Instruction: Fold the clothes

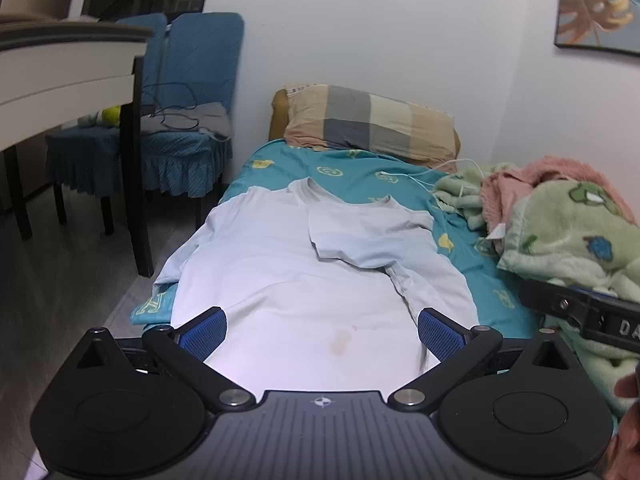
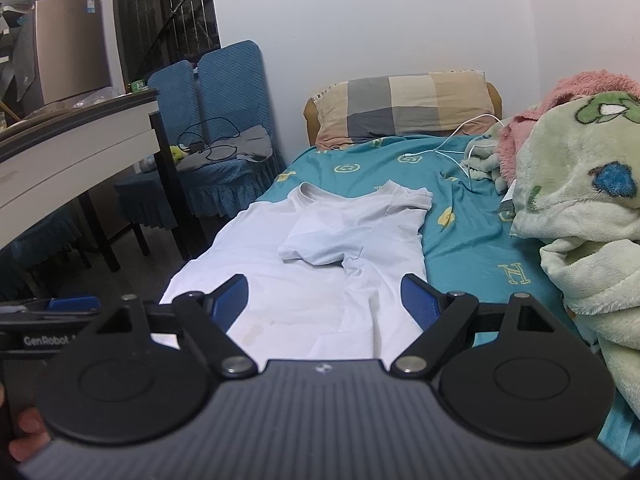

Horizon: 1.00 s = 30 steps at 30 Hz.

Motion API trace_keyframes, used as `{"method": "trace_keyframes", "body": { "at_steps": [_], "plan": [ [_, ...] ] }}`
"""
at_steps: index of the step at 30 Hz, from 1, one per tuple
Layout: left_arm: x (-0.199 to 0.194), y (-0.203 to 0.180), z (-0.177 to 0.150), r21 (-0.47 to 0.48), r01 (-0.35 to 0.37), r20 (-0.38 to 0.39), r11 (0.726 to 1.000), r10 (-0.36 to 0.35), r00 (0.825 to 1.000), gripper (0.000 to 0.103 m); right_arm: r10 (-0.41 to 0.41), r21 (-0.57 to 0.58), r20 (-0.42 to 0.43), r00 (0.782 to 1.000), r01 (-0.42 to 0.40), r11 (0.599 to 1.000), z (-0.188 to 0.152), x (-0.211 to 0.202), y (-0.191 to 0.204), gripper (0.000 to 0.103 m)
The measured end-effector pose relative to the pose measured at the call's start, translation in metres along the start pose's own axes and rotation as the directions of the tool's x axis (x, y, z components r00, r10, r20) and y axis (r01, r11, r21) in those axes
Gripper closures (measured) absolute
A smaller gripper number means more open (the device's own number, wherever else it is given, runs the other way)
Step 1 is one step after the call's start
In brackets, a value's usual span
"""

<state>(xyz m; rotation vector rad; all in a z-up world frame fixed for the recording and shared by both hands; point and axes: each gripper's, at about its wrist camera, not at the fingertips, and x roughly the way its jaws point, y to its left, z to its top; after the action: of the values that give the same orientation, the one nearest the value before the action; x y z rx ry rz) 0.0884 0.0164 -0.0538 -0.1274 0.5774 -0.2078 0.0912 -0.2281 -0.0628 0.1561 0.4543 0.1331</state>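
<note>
A pale blue-white T-shirt (image 1: pixel 280 272) lies flat on the teal bed sheet (image 1: pixel 360 168), collar toward the pillow. Its right sleeve (image 1: pixel 360 236) is folded inward over the chest; the left sleeve (image 1: pixel 180 256) lies spread at the bed's left edge. My left gripper (image 1: pixel 320 332) is open and empty above the shirt's lower part. My right gripper (image 2: pixel 324 300) is open and empty above the shirt (image 2: pixel 288 272) near its lower right side. The right gripper also shows in the left wrist view (image 1: pixel 580 316) at the right edge, and the left gripper shows in the right wrist view (image 2: pixel 52 312) at the left edge.
A checked pillow (image 1: pixel 372 124) lies at the bed's head. A heap of green and pink blankets (image 1: pixel 560 232) fills the bed's right side, with a white cable (image 1: pixel 440 176) beside it. Blue-covered chairs (image 1: pixel 188 120) and a white table (image 1: pixel 68 68) stand left of the bed.
</note>
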Motion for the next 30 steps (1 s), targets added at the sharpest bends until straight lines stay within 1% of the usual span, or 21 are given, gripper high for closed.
{"method": "trace_keyframes", "body": {
  "at_steps": [2,4,6,8,10,11,13,14,16,19,23,25,26,29,30],
  "plan": [
    [0.007,0.012,0.008,-0.064,0.008,-0.005,0.998,-0.008,1.0,0.0,0.001,0.01,-0.004,1.0,-0.001,1.0,0.0,0.001,-0.002,0.018],
    [0.019,0.03,0.022,-0.15,0.016,-0.027,0.988,-0.021,0.999,0.0,0.0,0.026,-0.009,1.0,0.0,1.0,0.0,0.002,-0.004,0.018],
    [0.037,0.054,0.038,-0.25,0.014,-0.055,0.968,-0.028,0.998,0.0,0.001,0.045,-0.015,1.0,-0.001,0.999,-0.001,0.003,-0.007,0.018],
    [0.056,0.082,0.054,-0.353,0.003,-0.076,0.936,-0.032,0.997,0.0,0.002,0.064,-0.02,1.0,0.0,0.998,-0.002,0.006,-0.011,0.018],
    [0.082,0.119,0.066,-0.476,-0.032,-0.103,0.879,-0.019,0.994,0.0,-0.006,0.079,-0.032,0.999,0.008,0.997,-0.003,0.012,-0.014,0.018],
    [0.096,0.138,0.069,-0.536,-0.037,-0.11,0.844,-0.026,0.994,0.0,-0.009,0.086,-0.039,0.999,0.012,0.996,-0.004,0.016,-0.016,0.018],
    [0.125,0.174,0.069,-0.649,-0.037,-0.131,0.76,-0.063,0.989,0.002,-0.015,0.101,-0.056,0.998,0.02,0.995,-0.005,0.025,-0.018,0.018],
    [0.138,0.187,0.066,-0.684,-0.053,-0.139,0.727,-0.059,0.989,0.005,-0.018,0.105,-0.065,0.998,0.024,0.994,-0.005,0.031,-0.019,0.018],
    [0.162,0.214,0.06,-0.747,-0.087,-0.155,0.659,-0.045,0.987,0.005,-0.019,0.112,-0.083,0.996,0.028,0.993,-0.005,0.042,-0.019,0.018],
    [0.187,0.239,0.043,-0.798,-0.113,-0.176,0.592,-0.049,0.983,0.005,-0.016,0.122,-0.106,0.994,0.029,0.992,-0.006,0.059,-0.02,0.018],
    [0.207,0.257,0.02,-0.861,-0.075,-0.164,0.503,-0.134,0.977,0.011,-0.013,0.144,-0.148,0.989,0.034,0.989,-0.009,0.079,-0.023,0.018],
    [0.214,0.262,0.013,-0.867,-0.069,-0.16,0.494,-0.143,0.977,0.011,-0.003,0.172,-0.167,0.986,0.033,0.985,-0.011,0.086,-0.025,0.018],
    [0.219,0.264,0.011,-0.865,-0.072,-0.16,0.496,-0.137,0.978,0.011,-0.002,0.183,-0.171,0.985,0.033,0.983,-0.012,0.087,-0.026,0.018],
    [0.232,0.268,0.004,-0.872,-0.077,-0.144,0.484,-0.101,0.984,0.011,0.004,0.215,-0.183,0.983,0.036,0.976,-0.013,0.092,-0.029,0.018],
    [0.236,0.269,0.003,-0.876,-0.084,-0.143,0.475,-0.088,0.986,0.011,0.003,0.222,-0.187,0.982,0.039,0.974,-0.014,0.093,-0.03,0.018]
  ]
}}
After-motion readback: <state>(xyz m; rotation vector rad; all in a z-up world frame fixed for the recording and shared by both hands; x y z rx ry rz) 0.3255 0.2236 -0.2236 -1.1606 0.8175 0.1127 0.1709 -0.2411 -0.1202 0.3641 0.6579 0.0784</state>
